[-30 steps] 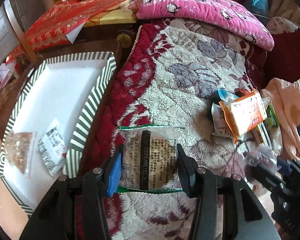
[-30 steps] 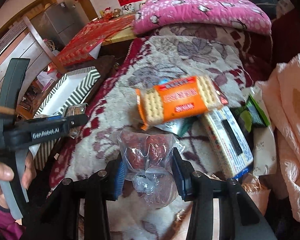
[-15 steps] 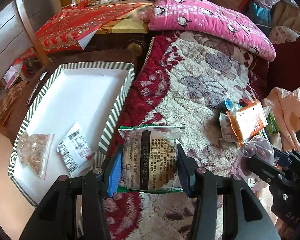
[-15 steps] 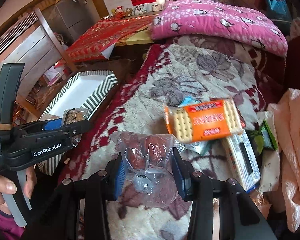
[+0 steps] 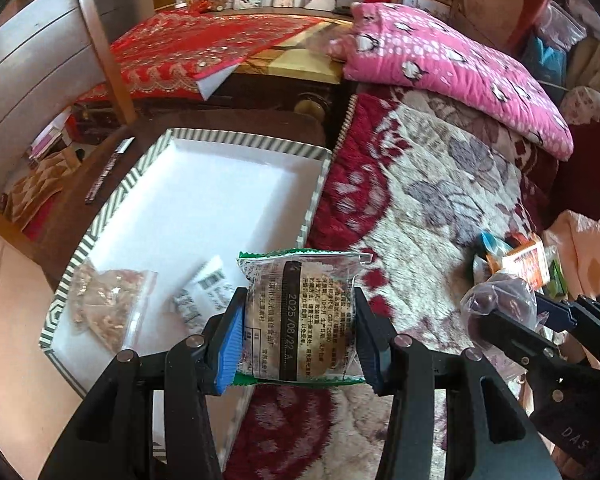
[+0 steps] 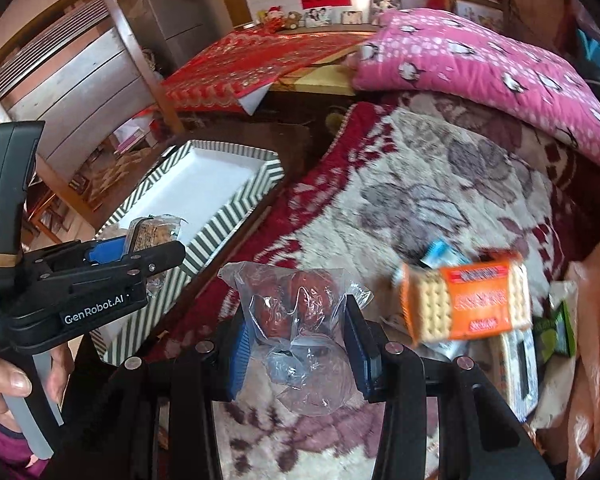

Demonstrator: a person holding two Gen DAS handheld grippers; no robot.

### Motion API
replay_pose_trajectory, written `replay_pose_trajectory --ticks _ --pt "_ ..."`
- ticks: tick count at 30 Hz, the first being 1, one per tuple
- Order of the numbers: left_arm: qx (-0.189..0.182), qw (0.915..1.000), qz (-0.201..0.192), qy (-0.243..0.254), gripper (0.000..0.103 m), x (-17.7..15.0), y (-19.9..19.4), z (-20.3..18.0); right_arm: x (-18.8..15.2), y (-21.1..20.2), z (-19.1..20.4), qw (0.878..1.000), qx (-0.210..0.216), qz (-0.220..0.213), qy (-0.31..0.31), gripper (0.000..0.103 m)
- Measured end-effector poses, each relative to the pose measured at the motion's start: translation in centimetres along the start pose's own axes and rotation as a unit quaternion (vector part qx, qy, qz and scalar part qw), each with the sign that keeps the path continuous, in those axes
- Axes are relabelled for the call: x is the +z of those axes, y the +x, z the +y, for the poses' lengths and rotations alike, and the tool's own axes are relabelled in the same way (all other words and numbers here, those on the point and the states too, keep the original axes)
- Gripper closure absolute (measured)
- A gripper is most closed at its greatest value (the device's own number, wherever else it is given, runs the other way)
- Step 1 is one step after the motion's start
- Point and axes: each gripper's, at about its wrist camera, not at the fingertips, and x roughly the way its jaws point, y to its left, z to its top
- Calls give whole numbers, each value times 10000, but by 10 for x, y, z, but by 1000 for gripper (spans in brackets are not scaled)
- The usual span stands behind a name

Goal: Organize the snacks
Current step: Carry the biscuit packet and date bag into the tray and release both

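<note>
Striped green-and-white tray is where everything's going, and so far it's got two things lying in its near end: a clear bag of brownish snacks and a small white packet right beside it. Most of the tray floor is bare, so I'd say I'm maybe a third of the way in.

Both hands are loaded right now. My left hand-held gripper is clamped on a green-edged cake packet, held up over the tray's near right corner, not dropped in yet. My right hand-held gripper is squeezed onto a clear bag of red dates, hanging over the blanket on the bed, off to the right of the tray.

Left to move: the pile on the blanket near the right edge. I can see an orange cracker pack, a white box under it, a green packet and something blue poking out behind. So these two go in, then a few more trips I reckon.
</note>
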Motion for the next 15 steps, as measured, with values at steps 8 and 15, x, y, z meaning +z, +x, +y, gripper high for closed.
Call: replay_pose_trajectory --ticks 8,15 --pt "160 9994 -39 -309 55 3 -3 37 25 20 36 9991 219 76 -360 58" --pt "342 9974 -5 -632 55 3 -2 74 45 39 73 9964 422 140 -715 58"
